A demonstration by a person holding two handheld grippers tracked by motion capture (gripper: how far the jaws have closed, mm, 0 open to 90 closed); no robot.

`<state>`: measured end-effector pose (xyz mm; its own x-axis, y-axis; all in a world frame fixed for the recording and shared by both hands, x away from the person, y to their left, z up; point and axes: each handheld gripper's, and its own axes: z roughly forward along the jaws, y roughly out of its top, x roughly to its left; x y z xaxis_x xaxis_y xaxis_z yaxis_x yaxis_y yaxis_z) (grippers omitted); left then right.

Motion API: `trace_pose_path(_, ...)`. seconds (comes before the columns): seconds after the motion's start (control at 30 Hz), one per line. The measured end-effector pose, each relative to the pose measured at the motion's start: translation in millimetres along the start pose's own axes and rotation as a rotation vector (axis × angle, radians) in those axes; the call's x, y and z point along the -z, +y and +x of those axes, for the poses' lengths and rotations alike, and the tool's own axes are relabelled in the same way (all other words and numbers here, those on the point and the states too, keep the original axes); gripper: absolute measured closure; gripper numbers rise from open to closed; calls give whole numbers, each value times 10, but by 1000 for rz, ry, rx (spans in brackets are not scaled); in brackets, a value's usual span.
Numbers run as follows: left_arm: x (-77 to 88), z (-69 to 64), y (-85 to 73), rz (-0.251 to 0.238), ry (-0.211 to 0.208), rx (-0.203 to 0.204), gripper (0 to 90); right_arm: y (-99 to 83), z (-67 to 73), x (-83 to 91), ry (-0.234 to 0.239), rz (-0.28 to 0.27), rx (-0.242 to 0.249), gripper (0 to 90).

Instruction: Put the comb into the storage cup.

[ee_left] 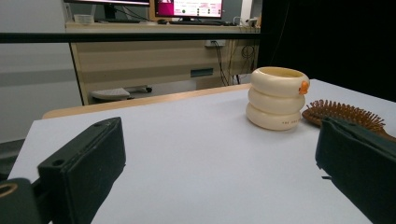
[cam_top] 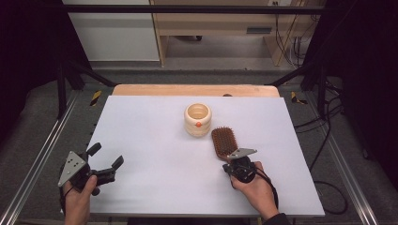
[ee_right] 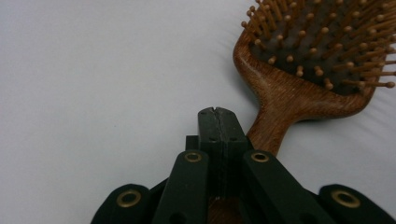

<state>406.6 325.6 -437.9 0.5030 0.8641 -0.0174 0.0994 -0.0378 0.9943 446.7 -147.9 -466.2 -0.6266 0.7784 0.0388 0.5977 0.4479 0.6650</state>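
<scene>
Near the tabletop's right edge, the right gripper's jaws sit closed above the hairbrush handle, gripping nothing; the brush lies beside the cup, probably unmoved. Left gripper waits, jaws open.

Laboratory workspace: black frame rails enclose the table, with monitors and trailing cables behind.
</scene>
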Motion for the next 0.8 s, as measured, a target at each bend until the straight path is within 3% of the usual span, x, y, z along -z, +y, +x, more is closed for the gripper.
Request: trace_pose_path(0.8,1,0,1,0,0,0,18,-31,-232,79,-35,15,-6,900)
